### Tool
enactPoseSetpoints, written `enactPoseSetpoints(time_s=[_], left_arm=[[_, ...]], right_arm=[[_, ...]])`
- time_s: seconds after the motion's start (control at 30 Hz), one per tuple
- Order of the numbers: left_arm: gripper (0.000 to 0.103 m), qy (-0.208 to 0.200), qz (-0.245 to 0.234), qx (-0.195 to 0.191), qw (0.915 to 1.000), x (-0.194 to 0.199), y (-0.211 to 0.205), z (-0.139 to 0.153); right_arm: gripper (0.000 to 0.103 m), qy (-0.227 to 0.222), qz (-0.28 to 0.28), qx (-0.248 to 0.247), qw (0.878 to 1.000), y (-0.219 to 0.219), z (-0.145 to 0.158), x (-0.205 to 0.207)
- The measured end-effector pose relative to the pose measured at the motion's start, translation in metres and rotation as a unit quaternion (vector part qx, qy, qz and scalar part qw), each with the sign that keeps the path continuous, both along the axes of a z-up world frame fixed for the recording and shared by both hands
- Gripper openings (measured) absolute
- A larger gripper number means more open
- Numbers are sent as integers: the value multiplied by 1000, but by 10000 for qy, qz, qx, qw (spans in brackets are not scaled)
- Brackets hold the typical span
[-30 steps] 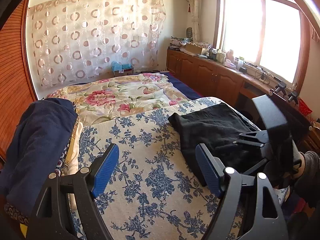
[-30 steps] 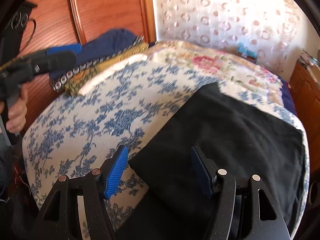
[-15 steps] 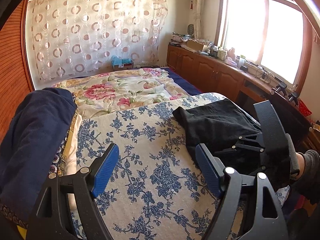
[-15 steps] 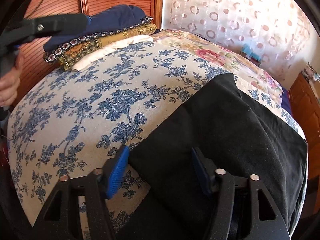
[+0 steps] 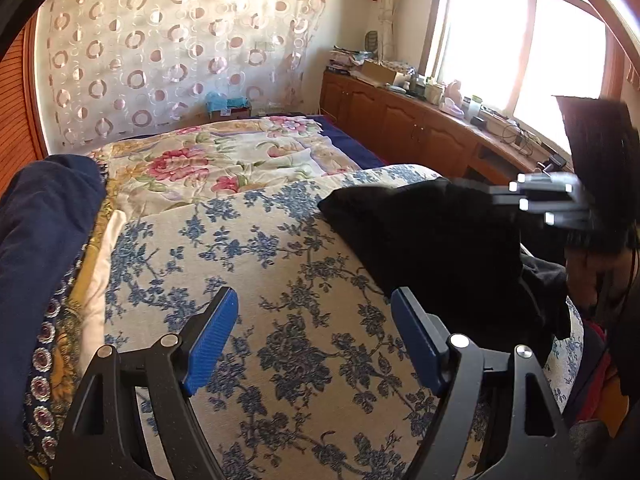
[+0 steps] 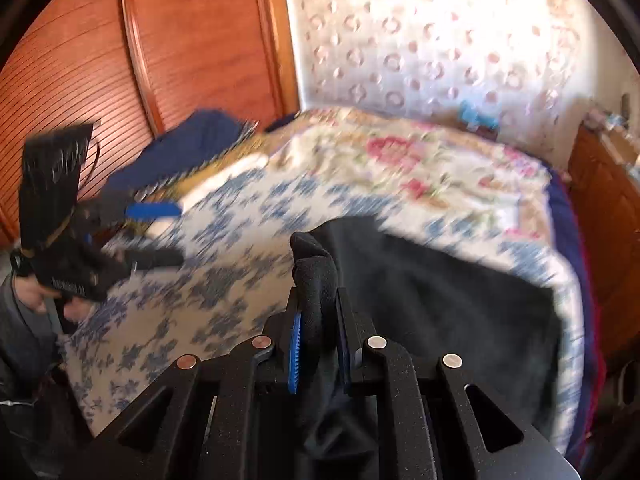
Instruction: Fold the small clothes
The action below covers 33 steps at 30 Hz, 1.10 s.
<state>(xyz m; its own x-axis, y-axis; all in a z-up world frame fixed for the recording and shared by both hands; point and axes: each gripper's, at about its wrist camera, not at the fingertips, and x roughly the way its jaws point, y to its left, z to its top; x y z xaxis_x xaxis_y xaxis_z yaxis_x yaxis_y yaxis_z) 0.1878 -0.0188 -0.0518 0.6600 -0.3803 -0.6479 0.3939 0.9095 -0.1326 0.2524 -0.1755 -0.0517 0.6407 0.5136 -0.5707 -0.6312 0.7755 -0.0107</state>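
A black garment [image 5: 440, 240] lies on the right side of the blue-flowered bed cover [image 5: 260, 280]. In the right wrist view my right gripper [image 6: 318, 340] is shut on a bunched edge of the black garment [image 6: 440, 300], and a fold sticks up between the pads. The right gripper also shows blurred at the right edge of the left wrist view [image 5: 552, 204]. My left gripper [image 5: 316, 340] is open and empty above the bare cover, left of the garment. It also appears at the left of the right wrist view [image 6: 152, 232].
A pile of folded dark blue and patterned cloths [image 5: 44, 240] lies at the bed's left edge. A pink-flowered quilt [image 5: 224, 160] covers the far half. Wooden cabinets [image 5: 420, 128] run under the window on the right; a wooden wardrobe [image 6: 160, 40] stands on the left.
My right gripper has shut on the near edge of the black garment and lifted it, with motion blur. My left gripper has stayed open and shifted slightly.
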Motion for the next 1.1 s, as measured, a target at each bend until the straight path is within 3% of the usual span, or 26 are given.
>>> enactPoseSetpoints(time_s=[0.13,0.3,0.47,0.6,0.7,0.8,0.9,1.1], left_arm=[[80,48,-86,32,9999,4,-12,-3],[80,141,-159,80,9997,9,-26,-7],[80,229,-190,141,9995,13,-35,-13],[80,301,-216,206,9991,15,-44,-17],[80,355,-227,247,9988,18,-49,-20],[80,383,-254,263,9986,18,-54,-23],[80,420,-275,247,9984,20,-60,-26],[80,490,-343,266,9979,31,-80,-32]], right_arm=[[15,-200,-374,-174,9989,-31,11,22],[15,-42,-767,-271,9967,-65,7,56],[15,336,-1055,-148,9937,-78,-5,85],[15,253,-1399,-67,9898,-77,-1,101],[24,164,-1658,159,9859,-81,4,97],[27,216,-1536,219,9877,-79,-1,86],[48,390,-1418,102,9891,-73,-16,84],[49,679,-1251,-355,9892,-49,-46,87]])
